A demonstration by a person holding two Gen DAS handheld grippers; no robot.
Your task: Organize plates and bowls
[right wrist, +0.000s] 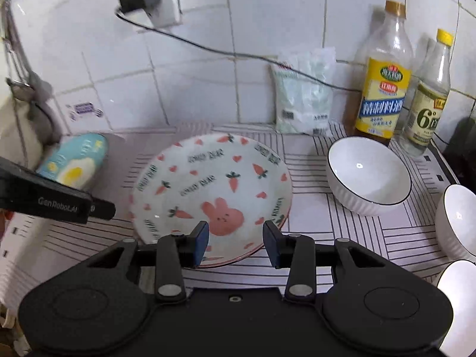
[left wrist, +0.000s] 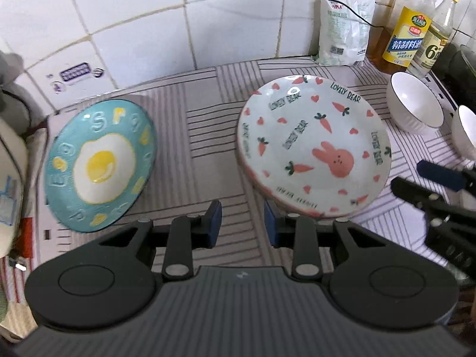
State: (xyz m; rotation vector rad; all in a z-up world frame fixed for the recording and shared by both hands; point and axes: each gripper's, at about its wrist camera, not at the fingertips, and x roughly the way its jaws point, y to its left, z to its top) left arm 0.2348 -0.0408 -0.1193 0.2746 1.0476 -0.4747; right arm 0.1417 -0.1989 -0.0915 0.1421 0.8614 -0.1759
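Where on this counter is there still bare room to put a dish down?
Free: the striped mat between the egg plate and the bunny plate, and the strip behind them along the wall. Crowded: the right end, with white bowls and bottles.

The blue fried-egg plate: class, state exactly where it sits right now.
In the left wrist view the blue fried-egg plate lies on the striped counter mat, far left, apart from the rabbit plate and near the tiled wall.
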